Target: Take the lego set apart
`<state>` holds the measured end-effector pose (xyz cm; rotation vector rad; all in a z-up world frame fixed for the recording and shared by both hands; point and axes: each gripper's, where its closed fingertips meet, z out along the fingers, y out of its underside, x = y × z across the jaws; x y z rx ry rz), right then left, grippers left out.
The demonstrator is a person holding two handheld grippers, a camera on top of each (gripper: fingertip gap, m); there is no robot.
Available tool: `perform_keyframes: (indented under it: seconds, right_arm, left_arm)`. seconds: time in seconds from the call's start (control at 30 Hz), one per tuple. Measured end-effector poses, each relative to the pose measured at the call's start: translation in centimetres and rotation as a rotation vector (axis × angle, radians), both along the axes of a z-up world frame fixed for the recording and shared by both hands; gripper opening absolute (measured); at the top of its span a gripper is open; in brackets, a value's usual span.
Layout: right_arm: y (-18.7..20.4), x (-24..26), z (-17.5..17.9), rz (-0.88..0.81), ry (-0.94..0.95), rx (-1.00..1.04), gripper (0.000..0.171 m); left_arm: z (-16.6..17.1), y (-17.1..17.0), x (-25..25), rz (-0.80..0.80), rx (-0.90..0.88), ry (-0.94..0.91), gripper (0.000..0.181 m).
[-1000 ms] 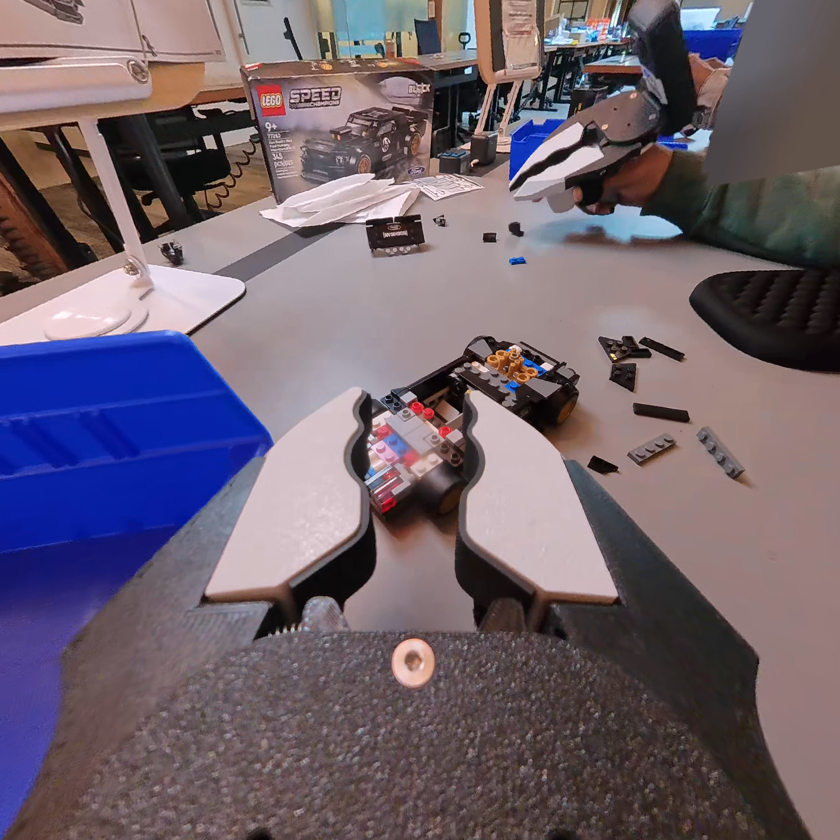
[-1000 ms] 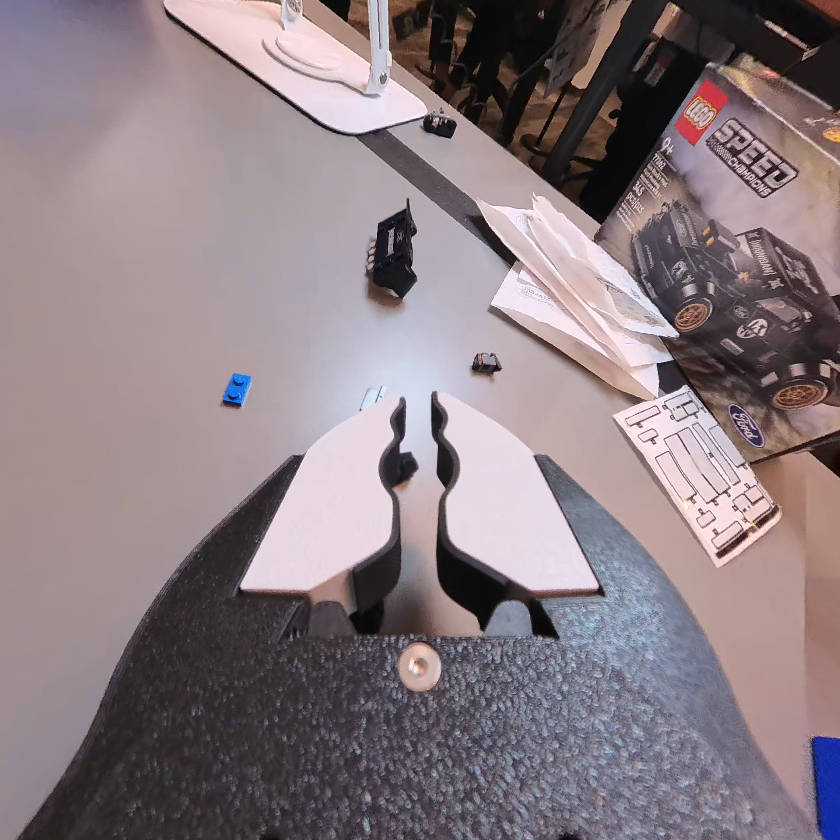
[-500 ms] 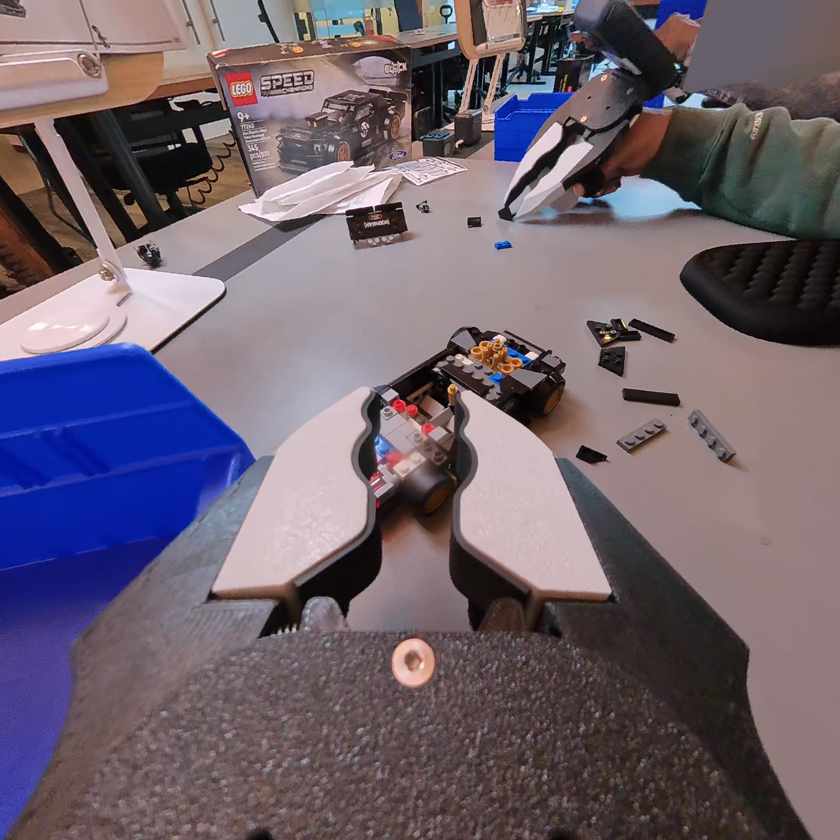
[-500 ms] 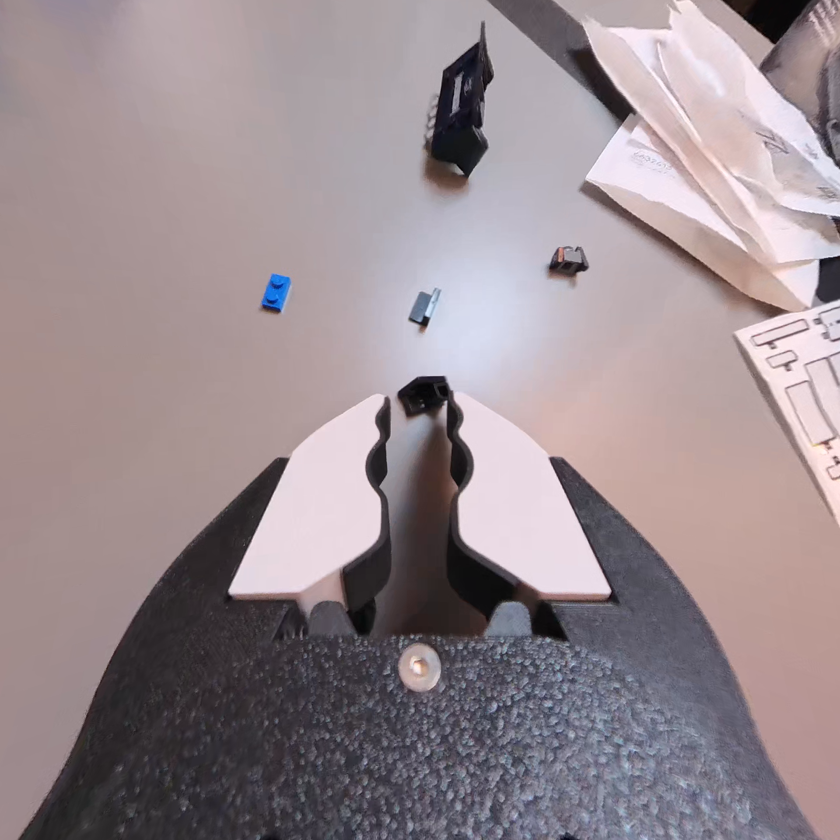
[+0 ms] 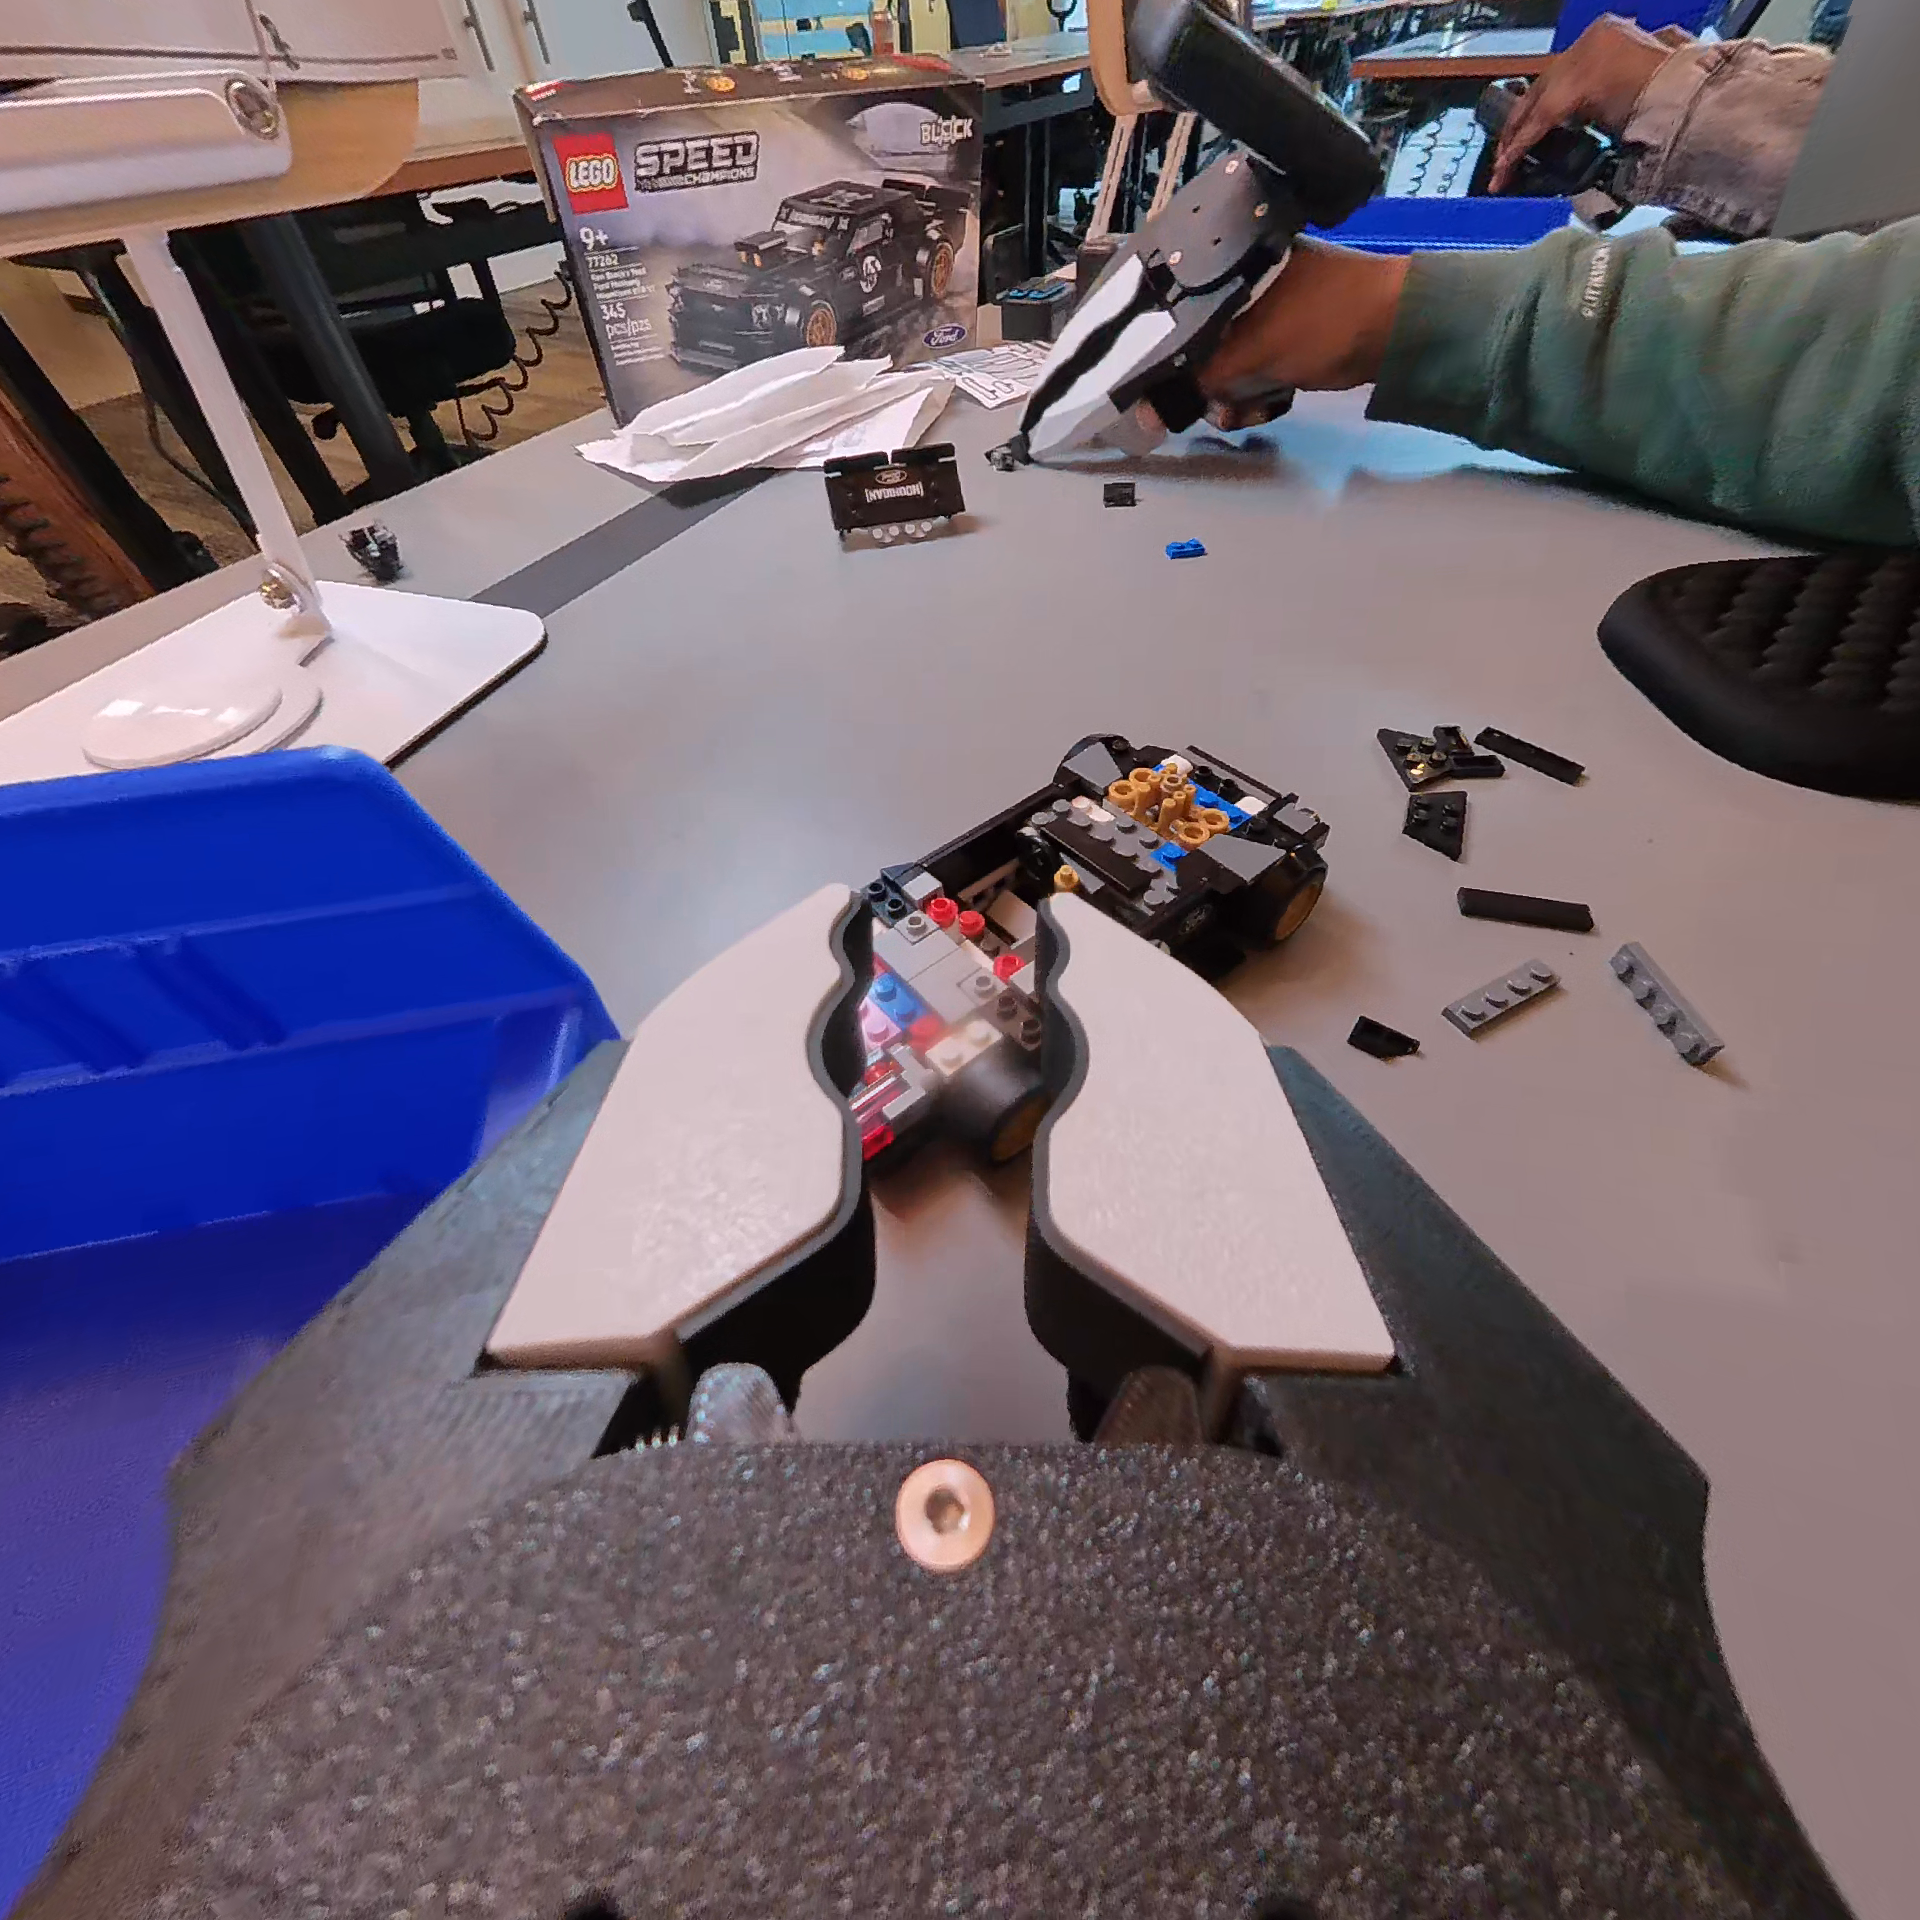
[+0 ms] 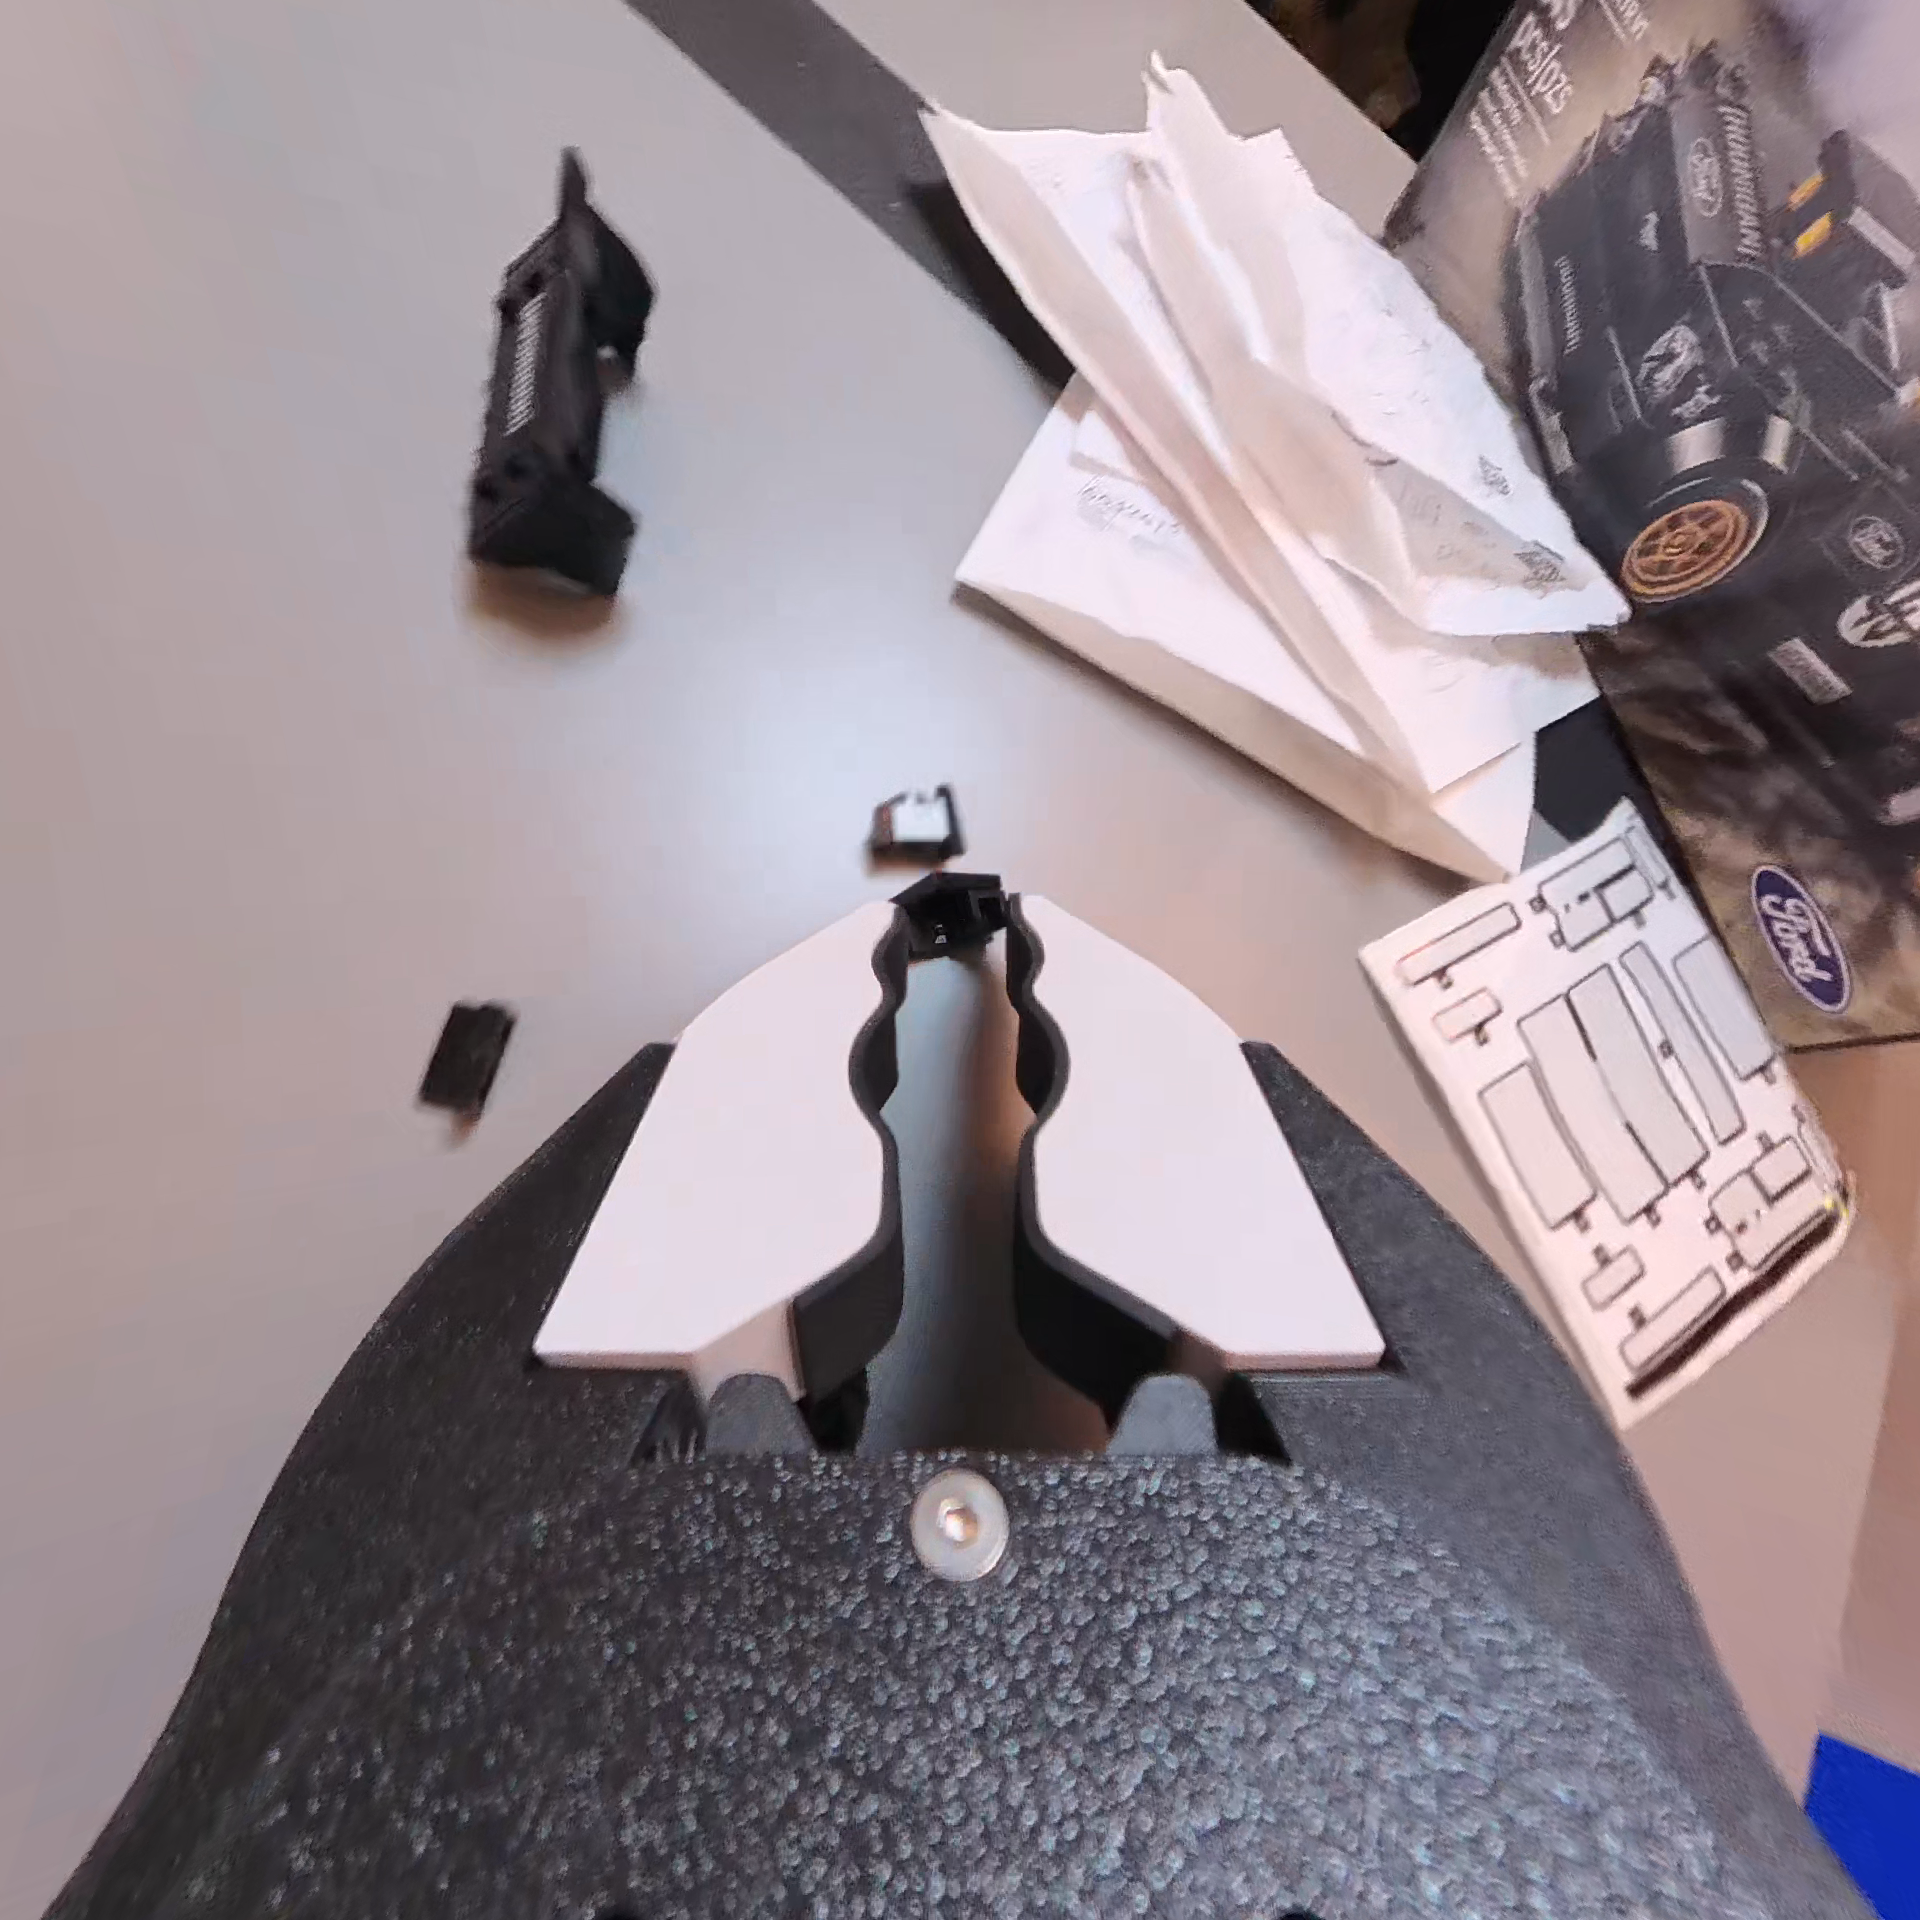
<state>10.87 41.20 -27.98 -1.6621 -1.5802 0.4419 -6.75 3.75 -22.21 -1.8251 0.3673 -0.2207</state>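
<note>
The partly stripped black lego car (image 5: 1143, 842) lies on the grey table (image 5: 779, 707). My left gripper (image 5: 951, 914) is shut on its rear half, with the coloured inner bricks showing between the fingers. My right gripper (image 6: 954, 912) is low over the table and shut on a small black lego piece (image 6: 951, 914) at its very tips. It also shows far off in the left wrist view (image 5: 1023, 447), held by a hand in a green sleeve. A detached black car panel (image 6: 551, 416) stands nearby and also shows in the left wrist view (image 5: 896, 494).
Loose black and grey plates (image 5: 1501, 995) lie right of the car. A blue bin (image 5: 239, 987) is at my left. The set's box (image 6: 1714, 416), white paper bags (image 6: 1247, 416) and a sticker sheet (image 6: 1600, 1122) lie ahead of the right gripper. Two small black bits (image 6: 914, 826) (image 6: 465, 1055) lie close by. Left tips to right tips: about 40 cm.
My right gripper dropped to the table, closed on the small black piece and moved toward the papers. My left gripper narrowed around the car's rear.
</note>
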Motion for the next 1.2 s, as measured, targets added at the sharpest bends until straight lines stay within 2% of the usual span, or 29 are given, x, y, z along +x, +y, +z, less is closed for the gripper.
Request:
perform_keyframes:
  seconds: [0.13, 0.27, 0.4, 0.57, 0.67, 0.77, 0.9, 1.2]
  right_arm:
    - [1.5, -0.9, 1.1, -0.047, 0.072, 0.021, 0.026]
    - [0.0, 0.1, 4.4, -0.048, 0.232, -0.003, 0.027]
    - [-6.1, 0.1, 6.5, 0.094, 0.277, -0.108, 0.027]
    - [-18.9, -2.7, 8.8, 0.424, 0.276, -0.201, 0.025]
    - [-24.9, -4.6, 7.7, 0.574, 0.219, -0.232, 0.022]
    - [-28.5, -6.3, 4.6, 0.686, 0.094, -0.249, 0.022]
    - [-29.9, -7.8, 1.6, 0.739, -0.011, -0.251, 0.023]
    - [-30.5, -8.6, 0.9, 0.772, -0.038, -0.318, 0.023]
  left_arm:
    - [0.1, -0.1, -0.4, 0.015, 0.002, 0.002, 0.029]
    - [0.3, -0.2, -0.1, 0.006, 0.01, 0.002, 0.029]
    - [0.1, -0.1, 0.4, -0.012, 0.006, 0.009, 0.028]
    - [0.1, -0.1, 0.5, -0.009, 0.006, 0.021, 0.028]
    - [0.2, -0.1, 0.4, 0.003, 0.009, 0.026, 0.03]
    - [0.0, -0.1, 0.3, 0.014, 0.004, 0.046, 0.035]
    - [-0.5, -0.1, 0.4, 0.008, -0.02, 0.069, 0.04]
    - [-1.7, -0.2, 1.1, -0.036, -0.086, 0.085, 0.048]
